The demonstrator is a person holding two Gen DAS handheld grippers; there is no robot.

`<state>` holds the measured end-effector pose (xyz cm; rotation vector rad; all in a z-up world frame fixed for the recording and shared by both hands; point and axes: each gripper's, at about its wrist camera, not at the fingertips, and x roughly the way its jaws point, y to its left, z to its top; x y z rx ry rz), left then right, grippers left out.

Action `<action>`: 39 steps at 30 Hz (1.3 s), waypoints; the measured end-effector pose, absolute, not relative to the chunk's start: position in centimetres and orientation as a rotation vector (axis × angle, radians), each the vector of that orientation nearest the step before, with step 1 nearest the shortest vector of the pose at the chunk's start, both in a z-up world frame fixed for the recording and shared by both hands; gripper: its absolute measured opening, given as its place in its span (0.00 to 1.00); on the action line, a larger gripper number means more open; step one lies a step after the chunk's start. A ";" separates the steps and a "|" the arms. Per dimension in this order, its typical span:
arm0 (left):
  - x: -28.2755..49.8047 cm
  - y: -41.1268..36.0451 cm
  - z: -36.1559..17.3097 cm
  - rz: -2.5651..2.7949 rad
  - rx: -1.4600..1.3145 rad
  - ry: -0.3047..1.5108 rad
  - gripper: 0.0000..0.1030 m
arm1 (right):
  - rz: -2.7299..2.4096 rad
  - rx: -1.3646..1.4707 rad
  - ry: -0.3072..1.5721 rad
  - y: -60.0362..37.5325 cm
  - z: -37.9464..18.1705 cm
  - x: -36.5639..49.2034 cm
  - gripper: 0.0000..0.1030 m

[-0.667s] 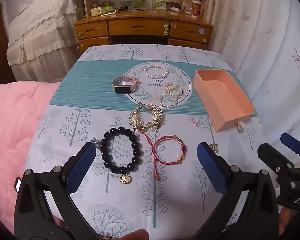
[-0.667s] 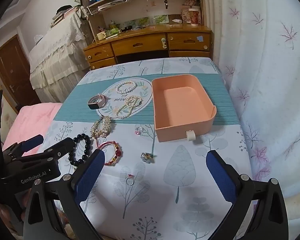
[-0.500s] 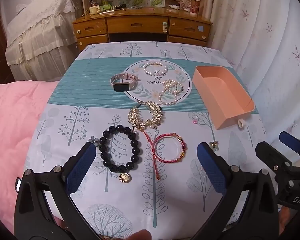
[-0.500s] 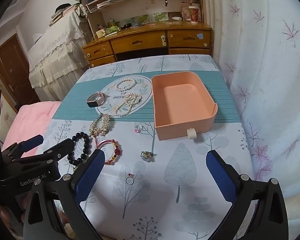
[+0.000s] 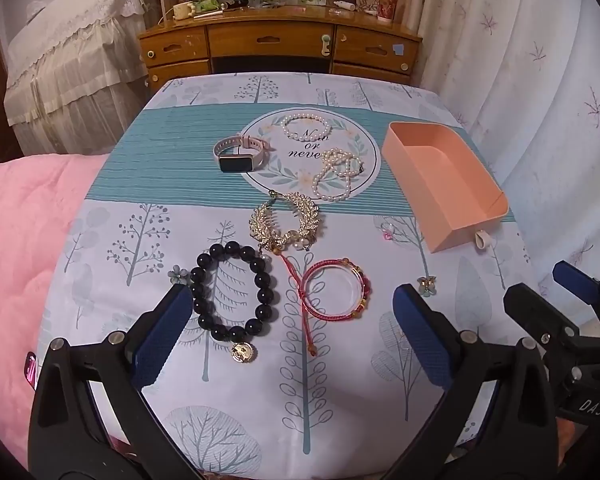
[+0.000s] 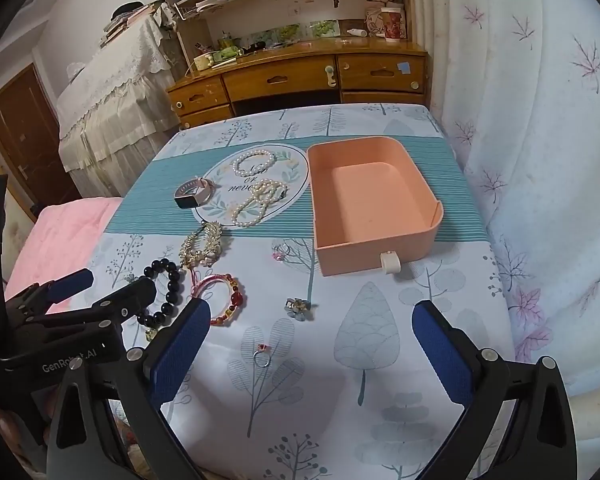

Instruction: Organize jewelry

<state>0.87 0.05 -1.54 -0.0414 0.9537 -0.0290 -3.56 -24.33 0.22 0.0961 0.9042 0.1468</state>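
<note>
Opening step: nothing is yet picked up. The left hand-held gripper [image 5: 292, 336] and right hand-held gripper [image 6: 310, 344] both hover with jaws spread wide and empty above the near edge of the counter [image 6: 380, 400]. The jewelry lies loose: black bead bracelet [image 5: 236, 292], red cord bracelet [image 5: 336, 292], and what seems a small ring [image 6: 262, 356]. The empty pink tray [image 6: 372, 200] sits at 1 o'clock. The next move calls for lowering onto one piece.

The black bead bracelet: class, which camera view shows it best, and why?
The left wrist view. The black bead bracelet lies whole there, its gold charm visible. In the right wrist view, the left gripper covers part of its loop.
</note>
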 end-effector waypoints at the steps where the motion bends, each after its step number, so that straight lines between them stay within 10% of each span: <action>1: 0.9 0.0 -1.6 -0.031 -0.042 0.955 0.97 | 0.144 0.094 0.904 -24.3 0.2 -3.5 0.99; 39: 1.1 0.0 -2.6 -0.061 -0.047 0.973 0.91 | 0.186 0.124 0.937 -24.0 -1.2 -3.1 0.99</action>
